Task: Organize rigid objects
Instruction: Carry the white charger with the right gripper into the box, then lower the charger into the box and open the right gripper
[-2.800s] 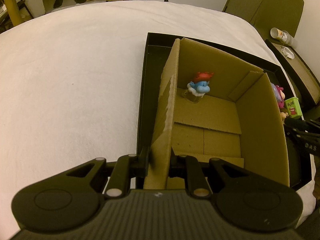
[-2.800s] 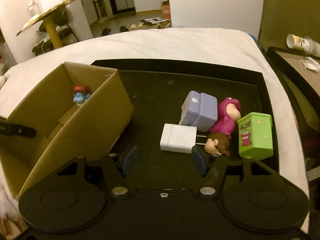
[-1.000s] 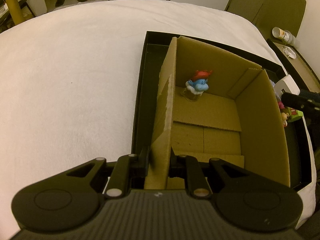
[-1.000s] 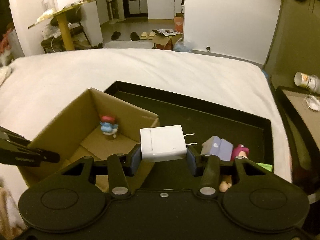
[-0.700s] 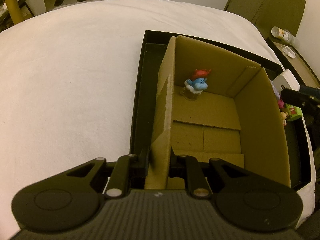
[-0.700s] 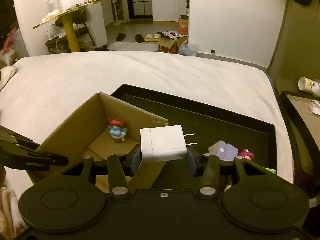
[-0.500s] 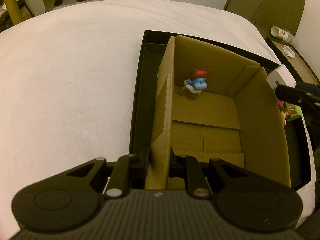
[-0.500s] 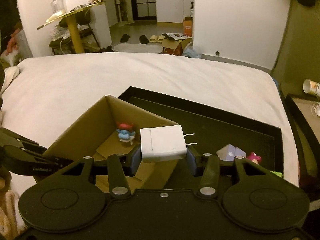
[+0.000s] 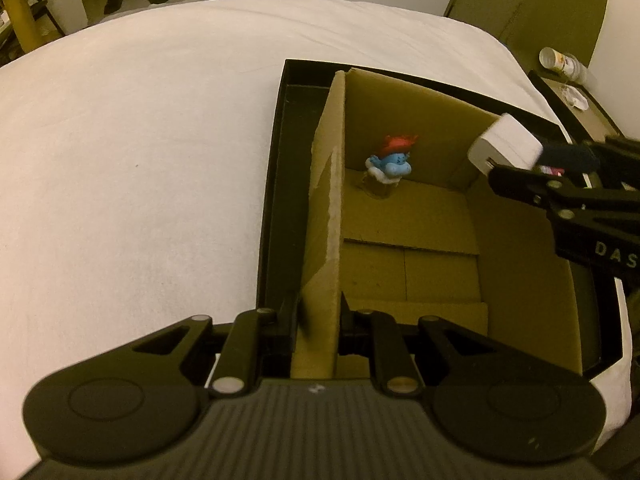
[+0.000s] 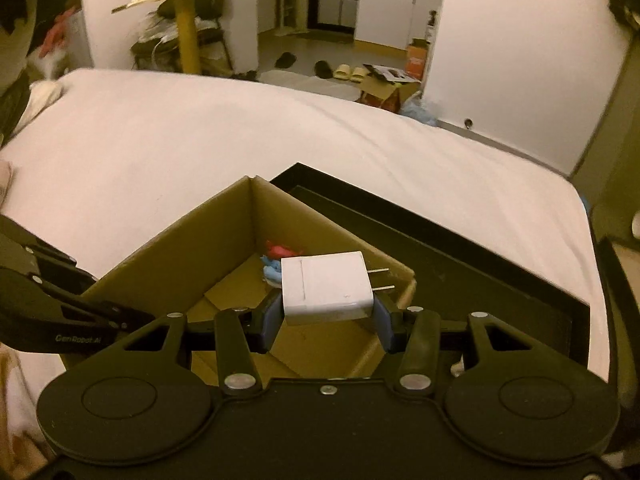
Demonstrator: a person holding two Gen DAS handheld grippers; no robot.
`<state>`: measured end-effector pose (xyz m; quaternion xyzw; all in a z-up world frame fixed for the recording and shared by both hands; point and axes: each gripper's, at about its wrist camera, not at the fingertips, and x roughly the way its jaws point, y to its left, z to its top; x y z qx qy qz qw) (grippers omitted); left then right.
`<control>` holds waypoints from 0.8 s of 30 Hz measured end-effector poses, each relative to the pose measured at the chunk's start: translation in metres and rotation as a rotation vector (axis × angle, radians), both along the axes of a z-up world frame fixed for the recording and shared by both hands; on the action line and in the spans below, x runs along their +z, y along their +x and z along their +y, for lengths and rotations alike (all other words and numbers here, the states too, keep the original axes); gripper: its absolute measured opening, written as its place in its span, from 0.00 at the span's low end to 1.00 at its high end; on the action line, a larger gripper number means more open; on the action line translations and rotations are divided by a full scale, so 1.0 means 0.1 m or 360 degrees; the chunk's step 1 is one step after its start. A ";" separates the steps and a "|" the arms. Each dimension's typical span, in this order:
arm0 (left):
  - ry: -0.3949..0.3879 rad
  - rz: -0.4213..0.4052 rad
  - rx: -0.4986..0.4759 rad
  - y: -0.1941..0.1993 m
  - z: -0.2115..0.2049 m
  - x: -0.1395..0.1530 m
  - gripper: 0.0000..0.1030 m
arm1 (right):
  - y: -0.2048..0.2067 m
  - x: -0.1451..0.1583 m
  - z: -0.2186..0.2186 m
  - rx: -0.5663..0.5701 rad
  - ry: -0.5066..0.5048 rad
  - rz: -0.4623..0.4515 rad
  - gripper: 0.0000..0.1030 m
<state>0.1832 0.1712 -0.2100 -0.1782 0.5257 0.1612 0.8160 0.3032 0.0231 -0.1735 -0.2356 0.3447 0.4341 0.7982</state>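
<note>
Hovering charger (image 10: 326, 284) now over box (image 10: 168, 264).

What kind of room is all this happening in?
Most likely a lived-in home, perhaps a bedroom: the work sits on a wide white bed, slippers lie on the floor beyond, and kitchen-style cabinets show through the doorway.

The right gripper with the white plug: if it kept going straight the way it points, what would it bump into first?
Probably the floor of the cardboard box, near the little blue figure. The right gripper angles down into the open box with the white charger; depth is uncertain.
</note>
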 end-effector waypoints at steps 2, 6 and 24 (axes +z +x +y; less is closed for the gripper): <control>0.0018 0.0023 -0.0019 0.04 -0.02 0.01 0.14 | -0.01 -0.01 0.07 0.0057 -0.0038 -0.0007 0.45; 0.0028 0.0057 -0.0040 0.07 -0.04 0.03 0.14 | -0.03 -0.05 0.17 0.0155 -0.0127 0.0008 0.45; 0.0052 0.0205 -0.0081 0.21 -0.13 0.03 0.13 | -0.08 -0.41 0.43 0.0300 -0.0367 0.0005 0.45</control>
